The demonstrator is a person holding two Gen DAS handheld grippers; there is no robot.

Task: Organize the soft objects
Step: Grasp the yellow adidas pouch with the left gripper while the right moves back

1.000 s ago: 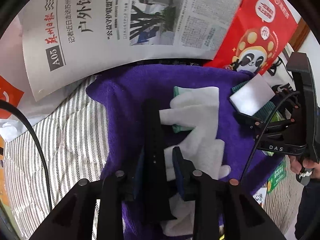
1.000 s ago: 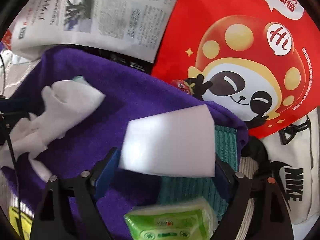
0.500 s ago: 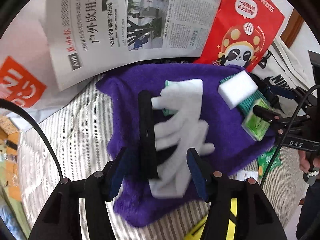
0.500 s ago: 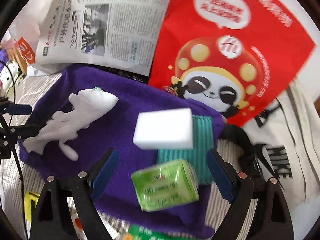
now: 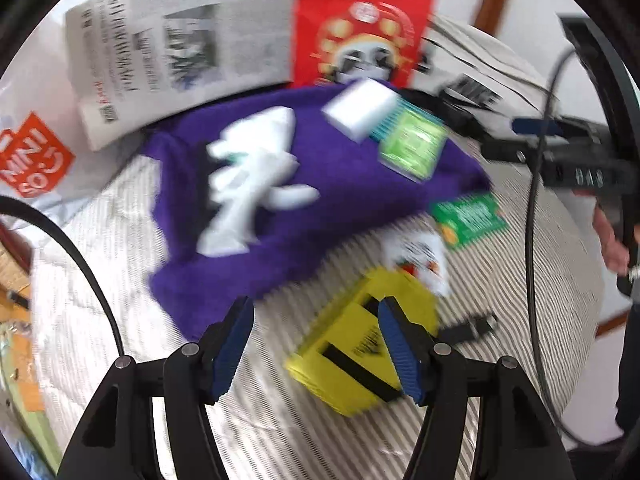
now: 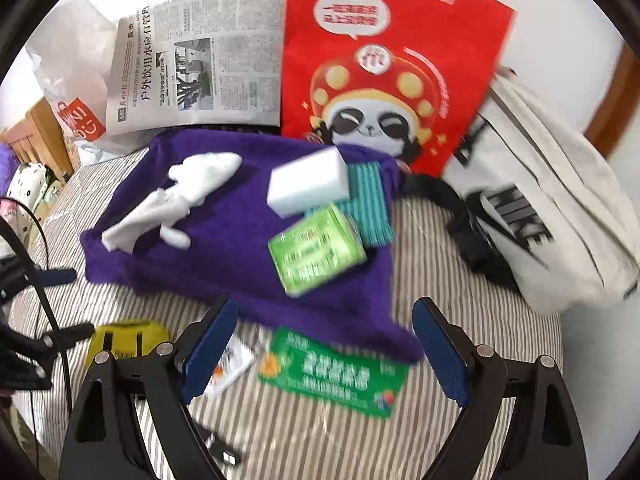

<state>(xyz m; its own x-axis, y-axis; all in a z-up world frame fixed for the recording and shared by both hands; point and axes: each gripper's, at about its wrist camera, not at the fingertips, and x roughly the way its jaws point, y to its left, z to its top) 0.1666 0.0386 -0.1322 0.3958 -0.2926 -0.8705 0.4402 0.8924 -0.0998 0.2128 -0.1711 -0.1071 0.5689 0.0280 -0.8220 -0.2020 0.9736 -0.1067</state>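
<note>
Nearest the cameras, the left gripper (image 5: 316,344) has just been opening its blue-padded jaws, which stand moderately apart with nothing gripped; a blurred yellow box with black markings (image 5: 360,344) lies on the striped bed sheet (image 6: 460,280) beneath them. The right gripper (image 6: 324,348) stands wide apart and holds nothing; below it a flat green printed packet (image 6: 332,376) and a small white card (image 6: 232,364) rest on the sheet. Farther out, a purple fleece cloth (image 6: 224,248) is spread over the sheet. On its left half lies a white fabric glove (image 6: 176,200), fingers toward the near side. On its right half a green tissue pack (image 6: 316,248) sits just near of a white rectangular sponge block (image 6: 306,188), which overlaps a teal ribbed cloth (image 6: 370,204). At the far side, a folded newspaper (image 6: 200,68) stands on the left, a red bag printed with a panda (image 6: 384,72) in the middle, and a white canvas bag with black lettering (image 6: 540,200) on the right.
</note>
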